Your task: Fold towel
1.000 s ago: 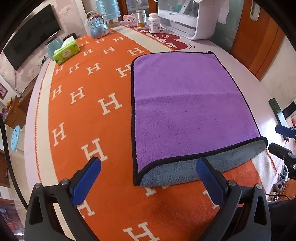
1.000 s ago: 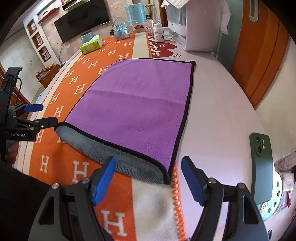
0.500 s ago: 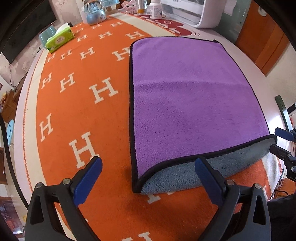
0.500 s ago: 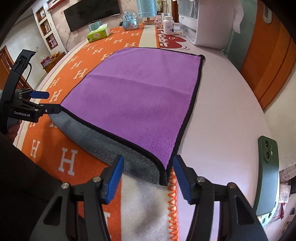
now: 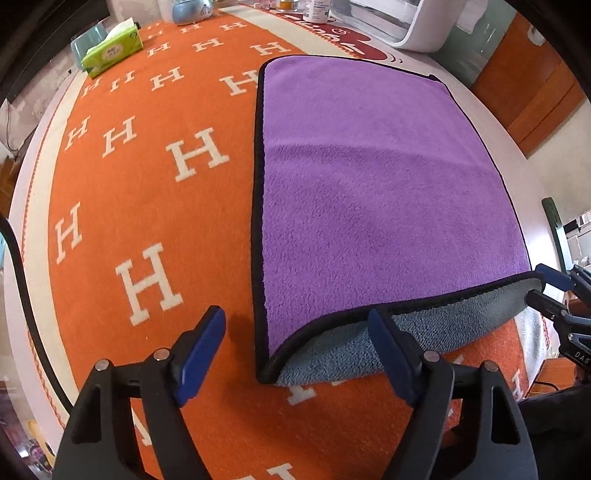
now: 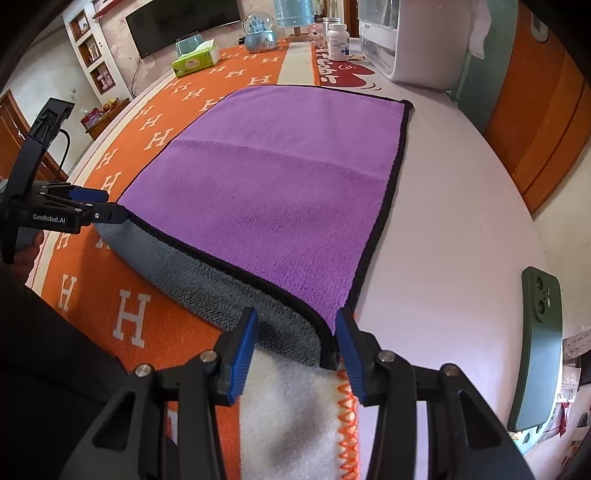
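Note:
A purple towel [image 5: 376,192] with black trim and a grey underside lies folded in half on an orange table cover; it also shows in the right wrist view [image 6: 280,192]. The folded grey edge faces me. My left gripper [image 5: 297,332] is open with its fingers either side of the towel's near left corner. In the right wrist view the left gripper [image 6: 110,214] sits at that corner. My right gripper [image 6: 297,334] is open, fingers straddling the towel's near right corner. In the left wrist view the right gripper [image 5: 543,284] is at that corner.
A green phone [image 6: 539,350] lies on the white table [image 6: 461,221] to the right. At the far end stand a tissue box [image 5: 110,53], a snow globe [image 6: 260,35], a pill bottle [image 6: 338,40] and a white appliance [image 6: 402,37].
Both grippers have moved forward and down to the towel's near corners. The right gripper's jaws have narrowed around its corner. The towel has not moved.

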### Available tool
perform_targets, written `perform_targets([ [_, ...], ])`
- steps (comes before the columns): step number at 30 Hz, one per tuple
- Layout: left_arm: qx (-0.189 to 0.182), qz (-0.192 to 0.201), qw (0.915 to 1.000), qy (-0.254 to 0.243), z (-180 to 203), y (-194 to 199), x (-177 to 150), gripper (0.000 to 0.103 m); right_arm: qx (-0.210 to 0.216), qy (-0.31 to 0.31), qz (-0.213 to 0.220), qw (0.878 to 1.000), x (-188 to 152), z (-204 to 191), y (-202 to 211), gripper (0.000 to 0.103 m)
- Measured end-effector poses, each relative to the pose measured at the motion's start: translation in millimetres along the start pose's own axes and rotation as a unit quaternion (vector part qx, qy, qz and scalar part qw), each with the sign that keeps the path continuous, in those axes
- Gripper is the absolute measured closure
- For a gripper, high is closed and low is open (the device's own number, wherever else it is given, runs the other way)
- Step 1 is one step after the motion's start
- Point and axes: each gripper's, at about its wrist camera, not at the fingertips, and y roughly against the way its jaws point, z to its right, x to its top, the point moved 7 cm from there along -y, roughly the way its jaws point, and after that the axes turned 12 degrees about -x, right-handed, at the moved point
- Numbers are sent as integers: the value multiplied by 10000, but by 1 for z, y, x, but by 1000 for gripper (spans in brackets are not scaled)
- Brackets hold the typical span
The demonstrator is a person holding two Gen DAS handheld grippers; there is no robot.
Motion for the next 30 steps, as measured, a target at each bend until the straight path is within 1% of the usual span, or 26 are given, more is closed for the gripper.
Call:
perform_targets([
  [9,-237,-49,9997,75,-3,1,-8,48,5,9,-20,10000,-3,-2,0,63],
  [11,-247,-29,9997,80,-3,3,-10,49,11,-1,-21,10000,-2,-2,-1,63],
  [14,-254,-6,9996,101,-5,7,-12,55,14,-9,-21,10000,-3,-2,-1,65],
  [16,-321,-22,9994,136,-6,10,-14,63,10,-3,-17,10000,-4,-2,0,65],
  [24,-402,-6,9991,141,-7,22,-22,64,12,5,25,10000,-6,-3,4,65],
  [27,-423,-25,9991,96,-6,24,-25,69,18,22,36,10000,-7,-4,6,67],
  [30,-346,-53,9994,-21,-4,25,-27,72,-6,30,26,10000,-8,-4,6,71],
])
